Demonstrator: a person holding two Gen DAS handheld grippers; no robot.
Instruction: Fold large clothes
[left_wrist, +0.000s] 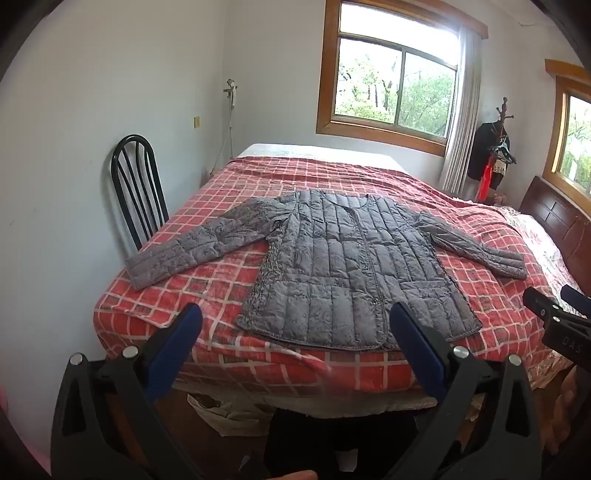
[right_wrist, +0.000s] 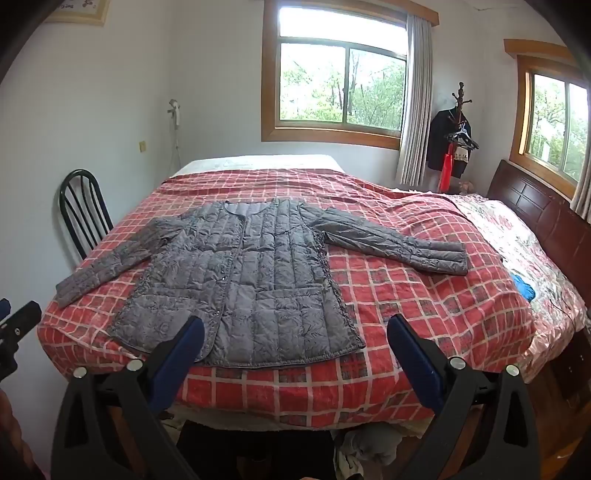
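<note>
The grey quilted jacket (left_wrist: 343, 266) lies flat, front up, sleeves spread, at the near end of the bed (left_wrist: 295, 365), laid ready for folding. I hold my left gripper (left_wrist: 295, 325) and right gripper (right_wrist: 295, 332) short of its hem, fingers spread wide and empty, ready to take hold.

**Materials and finishes seen across the room**

A quilted grey jacket (left_wrist: 347, 266) of thin, slightly sheened cloth, wrinkled between its stitched channels, was seen on a checked red bedspread (right_wrist: 424, 295) of matt woven cloth. At the far right, a glossy, crinkled floral cover (right_wrist: 535, 254) was laid beside a headboard (right_wrist: 546, 218) of dark polished wood. The chair (left_wrist: 136, 184) at the left was made of black glossy metal bars. The window frames (right_wrist: 269, 74) were of varnished light wood. Both the left gripper (left_wrist: 295, 325) and the right gripper (right_wrist: 295, 332) were built of matt black plastic with blue pads and bright metal rivets.
</note>
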